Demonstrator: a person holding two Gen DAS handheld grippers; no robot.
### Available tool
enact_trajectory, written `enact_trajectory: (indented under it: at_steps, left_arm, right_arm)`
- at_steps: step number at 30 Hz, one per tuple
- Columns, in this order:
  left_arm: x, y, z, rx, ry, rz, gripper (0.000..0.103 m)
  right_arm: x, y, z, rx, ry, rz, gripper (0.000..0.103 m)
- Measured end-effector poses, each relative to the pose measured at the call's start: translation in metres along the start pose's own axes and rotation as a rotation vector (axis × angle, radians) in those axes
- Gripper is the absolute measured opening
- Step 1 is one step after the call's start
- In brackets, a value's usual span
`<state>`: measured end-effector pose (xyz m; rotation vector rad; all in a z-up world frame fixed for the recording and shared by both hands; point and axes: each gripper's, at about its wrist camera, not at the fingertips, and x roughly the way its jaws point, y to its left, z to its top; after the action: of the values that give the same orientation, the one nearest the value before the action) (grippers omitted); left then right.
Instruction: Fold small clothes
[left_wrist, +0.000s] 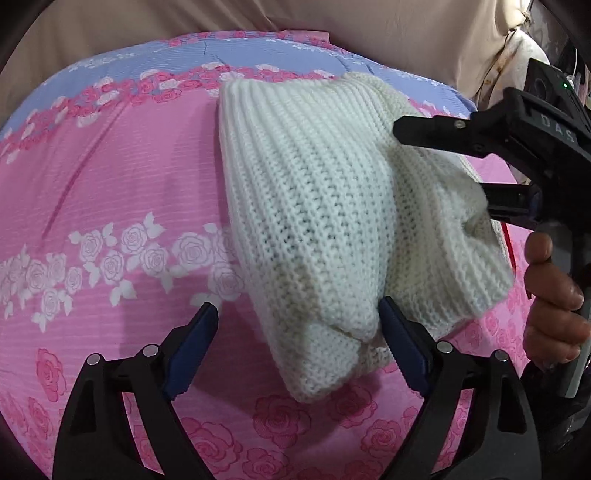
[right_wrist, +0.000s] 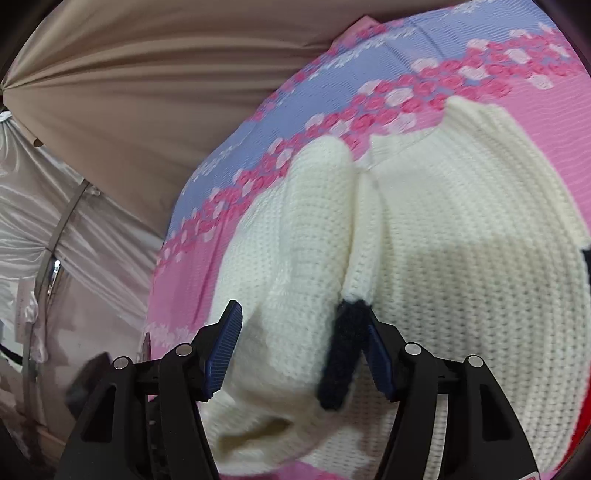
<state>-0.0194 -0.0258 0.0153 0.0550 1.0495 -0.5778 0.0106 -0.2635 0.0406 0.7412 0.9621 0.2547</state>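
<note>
1. Looking along the left gripper (left_wrist: 297, 325), we see its blue-padded tongs spread wide. The right-side pad touches the near corner of the cream knit garment (left_wrist: 332, 206); the left-side pad hangs over bare sheet. Nothing is clamped.
2. We note the garment lies folded on the pink rose-print bedsheet (left_wrist: 110, 177), its far edge reaching the sheet's blue band (left_wrist: 258, 55).
3. We see the right gripper (left_wrist: 443, 162) enter from the right of the left wrist view, a hand (left_wrist: 554, 295) around its grip. Its upper finger stands above the knit; the lower is partly buried in a fold.
4. From the right wrist view, we record the right gripper (right_wrist: 303, 354) with tongs wide apart, a bulge of the garment (right_wrist: 461, 240) between them, unpinched. A dark knit strip (right_wrist: 341, 354) rests against the right-side pad.
5. We see beige drapes (right_wrist: 129, 92) behind the bed.
</note>
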Motion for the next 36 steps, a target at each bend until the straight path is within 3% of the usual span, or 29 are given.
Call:
enact_trajectory:
  at_steps: [3, 4, 5, 6, 9, 11, 13, 16, 19, 21, 23, 26, 29, 31, 32, 36]
  left_arm:
    - [-0.009, -0.002, 0.003, 0.011, -0.013, 0.012, 0.085]
    - [-0.018, -0.004, 0.005, 0.023, -0.035, 0.016, 0.083]
    - [-0.029, -0.005, 0.008, 0.031, -0.062, 0.015, 0.082]
    - [-0.044, -0.006, 0.011, 0.038, -0.101, 0.011, 0.083]
    - [-0.079, -0.008, 0.017, 0.059, -0.206, 0.017, 0.088]
    - [-0.079, -0.007, 0.021, 0.063, -0.223, 0.052, 0.089]
    - [-0.056, -0.003, 0.024, 0.040, -0.164, 0.068, 0.087]
    - [-0.038, -0.002, 0.024, 0.001, -0.097, 0.000, 0.084]
    - [-0.042, -0.021, 0.019, 0.042, -0.106, -0.037, 0.084]
    - [-0.045, -0.035, 0.017, 0.086, -0.119, -0.044, 0.086]
    - [-0.039, -0.045, 0.013, 0.109, -0.097, -0.054, 0.086]
    - [-0.013, -0.052, 0.010, 0.123, -0.026, -0.044, 0.086]
    - [0.010, -0.053, 0.006, 0.122, 0.044, -0.024, 0.078]
    - [0.017, -0.050, 0.006, 0.110, 0.082, -0.036, 0.071]
    - [0.016, -0.049, 0.006, 0.110, 0.091, -0.045, 0.068]
    - [0.016, -0.048, 0.000, 0.128, 0.095, -0.032, 0.068]
  right_arm:
    - [0.012, 0.013, 0.005, -0.068, 0.010, -0.071, 0.064]
    - [0.016, 0.017, 0.005, -0.100, 0.004, -0.112, 0.059]
    - [0.017, 0.019, 0.006, -0.124, -0.011, -0.147, 0.031]
    - [0.011, 0.022, 0.008, -0.141, -0.031, -0.144, 0.024]
    - [-0.040, 0.030, 0.012, -0.168, -0.158, 0.002, 0.021]
    - [-0.074, 0.023, 0.012, -0.178, -0.246, 0.014, 0.021]
    - [-0.089, -0.005, 0.009, -0.160, -0.293, -0.099, 0.022]
    - [-0.056, -0.071, 0.006, -0.025, -0.171, -0.312, 0.024]
    - [-0.068, -0.082, -0.007, 0.020, -0.218, -0.215, 0.026]
    - [-0.088, -0.071, -0.014, -0.006, -0.265, -0.217, 0.040]
    - [-0.105, -0.060, -0.025, -0.050, -0.285, -0.214, 0.046]
    - [-0.116, -0.051, -0.046, -0.080, -0.251, -0.145, 0.056]
    - [-0.109, -0.043, -0.067, -0.137, -0.208, -0.165, 0.061]
    - [-0.096, -0.042, -0.076, -0.171, -0.200, -0.253, 0.049]
    - [-0.093, -0.044, -0.080, -0.165, -0.183, -0.275, 0.012]
    - [-0.129, -0.047, -0.091, -0.127, -0.287, -0.172, 0.008]
